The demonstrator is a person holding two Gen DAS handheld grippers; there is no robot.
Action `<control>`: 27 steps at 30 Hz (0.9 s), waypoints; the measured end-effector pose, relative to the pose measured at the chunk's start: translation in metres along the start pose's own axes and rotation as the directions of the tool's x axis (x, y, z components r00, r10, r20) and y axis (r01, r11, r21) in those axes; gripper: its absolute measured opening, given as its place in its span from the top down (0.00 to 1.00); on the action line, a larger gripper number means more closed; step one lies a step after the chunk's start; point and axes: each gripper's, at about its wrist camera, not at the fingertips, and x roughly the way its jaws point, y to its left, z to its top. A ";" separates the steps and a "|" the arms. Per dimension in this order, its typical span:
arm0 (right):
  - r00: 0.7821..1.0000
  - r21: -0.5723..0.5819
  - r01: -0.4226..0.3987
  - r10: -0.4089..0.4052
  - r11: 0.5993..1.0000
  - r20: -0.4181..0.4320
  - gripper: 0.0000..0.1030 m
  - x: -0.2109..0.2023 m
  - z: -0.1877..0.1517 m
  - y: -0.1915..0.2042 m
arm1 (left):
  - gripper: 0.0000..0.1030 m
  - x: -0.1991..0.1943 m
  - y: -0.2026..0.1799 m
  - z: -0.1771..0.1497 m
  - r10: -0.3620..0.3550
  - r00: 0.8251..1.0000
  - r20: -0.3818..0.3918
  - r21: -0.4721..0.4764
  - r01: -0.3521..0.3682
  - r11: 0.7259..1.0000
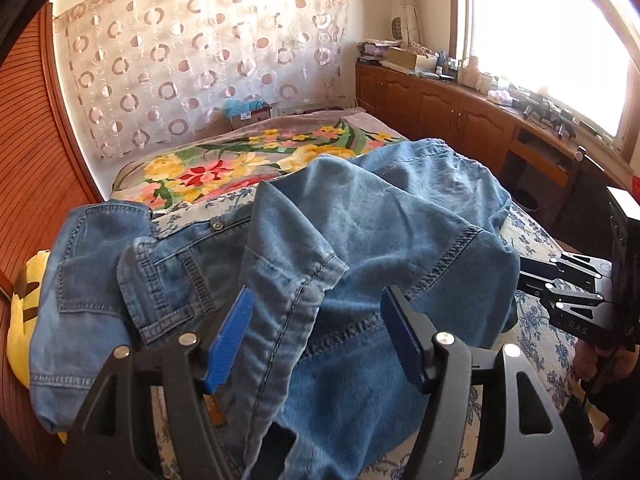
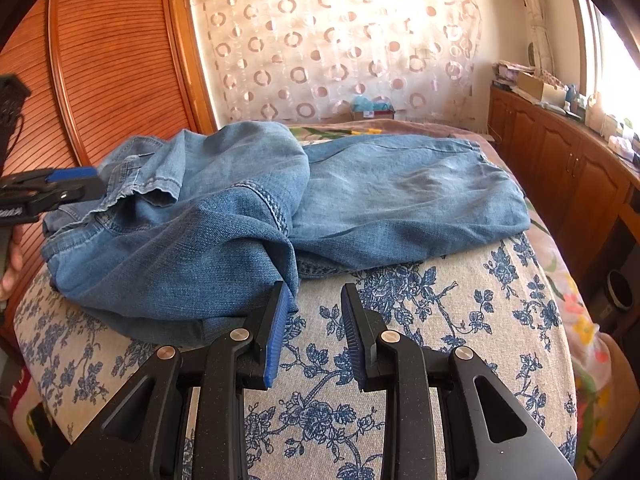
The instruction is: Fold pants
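Denim, soft and limp, makes up the pants, which lie rumpled on a blue-flowered cloth over the bed. One leg is stretched toward the window side; the rest is bunched in a heap with a hem turned over on top. Such cloth is judged to be fairly heavy for its size, to sag and slide when lifted, and not to be fragile. Hold is best taken at a stitched hem, the waistband or a thick seam, where the layers are firm and less likely to slip.

The left gripper is angled down over the heap. Its jaws stand apart with a hem fold lying between them, not pinched. The right gripper is also tilted down, at the near edge of the pants. Its jaws are only partly apart; the left pad lies against the denim edge, bare cloth shows in the gap, and nothing is gripped. A hand is glimpsed behind the left gripper.
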 end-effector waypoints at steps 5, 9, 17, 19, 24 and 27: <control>1.000 0.002 0.001 -0.001 1.000 0.001 0.74 -0.001 0.000 -0.001 | 0.35 0.027 -0.009 0.006 0.098 0.994 -0.046 0.081 -0.094 0.992; 1.000 0.004 0.003 -0.003 1.000 0.006 0.74 -0.002 0.001 0.000 | 0.35 0.048 -0.007 0.009 0.087 0.992 -0.092 0.072 -0.080 0.994; 1.000 0.003 0.005 -0.005 1.000 0.010 0.74 -0.004 0.000 -0.001 | 0.53 0.072 0.003 0.014 0.105 0.987 -0.125 0.054 -0.098 0.994; 1.000 0.002 0.006 -0.006 1.000 0.010 0.74 -0.004 0.000 -0.001 | 0.65 0.073 0.004 0.012 0.115 0.986 -0.125 0.055 -0.108 0.993; 1.000 -0.012 0.014 -0.014 1.000 0.011 0.74 -0.004 0.000 0.002 | 0.86 0.054 0.021 0.014 0.117 0.990 -0.076 0.005 -0.117 0.993; 1.000 -0.019 0.020 -0.020 1.000 0.010 0.74 -0.003 -0.001 0.003 | 0.88 0.031 0.036 0.017 0.107 0.994 -0.035 -0.034 -0.108 0.994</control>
